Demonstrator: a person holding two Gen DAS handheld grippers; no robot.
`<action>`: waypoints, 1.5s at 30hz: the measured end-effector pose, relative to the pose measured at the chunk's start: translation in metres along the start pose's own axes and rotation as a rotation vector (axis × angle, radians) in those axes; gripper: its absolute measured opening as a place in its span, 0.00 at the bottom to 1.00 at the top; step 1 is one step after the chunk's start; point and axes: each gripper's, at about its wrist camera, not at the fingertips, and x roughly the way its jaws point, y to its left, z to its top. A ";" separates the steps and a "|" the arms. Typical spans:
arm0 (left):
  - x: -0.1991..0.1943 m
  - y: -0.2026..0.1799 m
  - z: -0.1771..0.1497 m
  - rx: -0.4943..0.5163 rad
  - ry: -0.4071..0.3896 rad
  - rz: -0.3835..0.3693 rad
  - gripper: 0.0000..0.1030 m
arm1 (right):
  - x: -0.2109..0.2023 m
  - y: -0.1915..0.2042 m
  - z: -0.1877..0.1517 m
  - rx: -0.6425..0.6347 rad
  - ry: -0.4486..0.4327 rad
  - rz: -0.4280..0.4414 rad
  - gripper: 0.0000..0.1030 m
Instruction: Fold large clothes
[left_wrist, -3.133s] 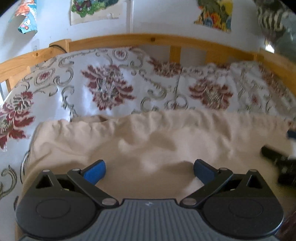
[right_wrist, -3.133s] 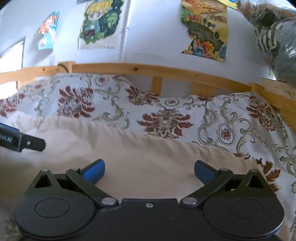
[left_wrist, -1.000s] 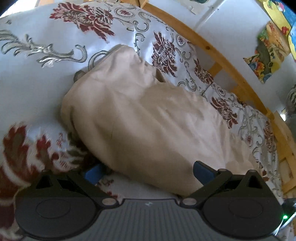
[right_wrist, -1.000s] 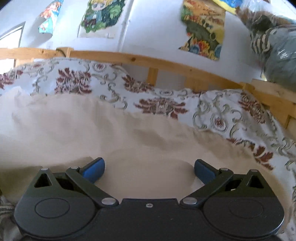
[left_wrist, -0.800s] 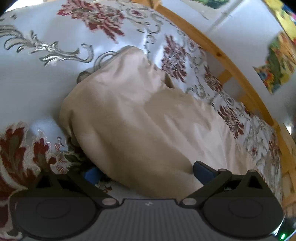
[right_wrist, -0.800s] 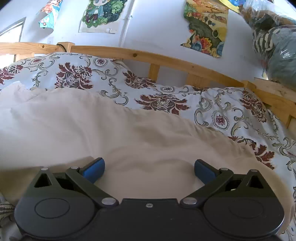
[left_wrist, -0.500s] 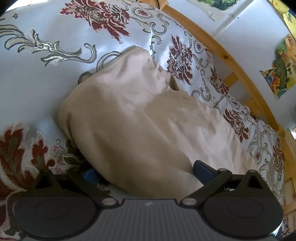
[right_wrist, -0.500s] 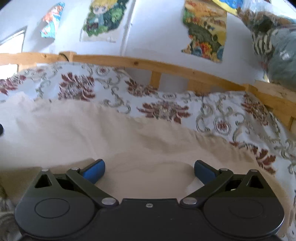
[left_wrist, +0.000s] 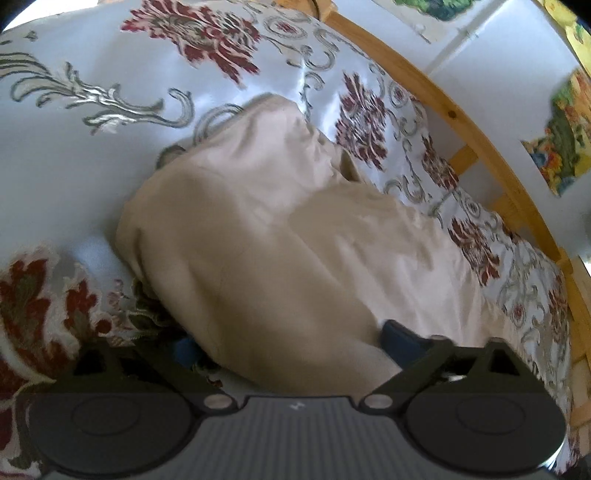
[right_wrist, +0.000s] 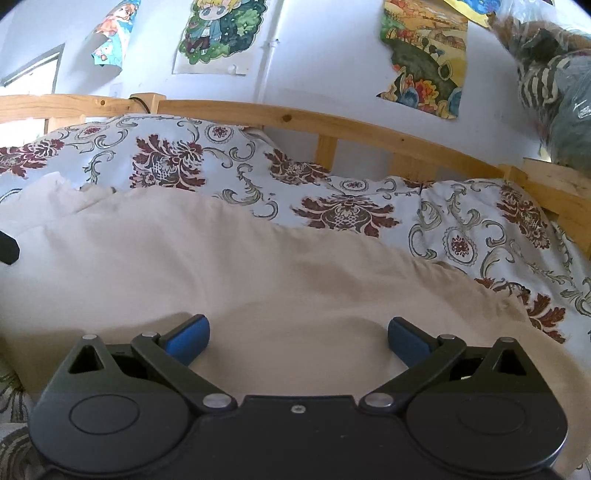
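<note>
Left tongs (left_wrist: 291, 341) closing now around the near edge of the beige garment (left_wrist: 266, 236), not pinched yet. Right tongs (right_wrist: 298, 334) gape wide over it, gripping nothing. Garment sprawls long across the floral bed (left_wrist: 74, 147); I'd say most folding remains.

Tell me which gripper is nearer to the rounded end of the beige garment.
Left. The left gripper sits at that end of the beige garment, jaws closing around its edge. The right gripper hovers open over the garment's middle.
</note>
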 end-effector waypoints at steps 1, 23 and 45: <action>0.000 0.000 0.001 -0.011 -0.004 -0.003 0.75 | 0.000 0.000 0.000 -0.001 0.000 0.000 0.99; -0.062 -0.140 -0.019 0.758 -0.222 -0.318 0.08 | 0.004 -0.022 0.001 0.102 0.039 0.088 0.99; -0.018 -0.245 -0.098 1.275 0.095 -0.530 0.08 | -0.038 -0.252 -0.007 1.107 0.065 0.398 0.64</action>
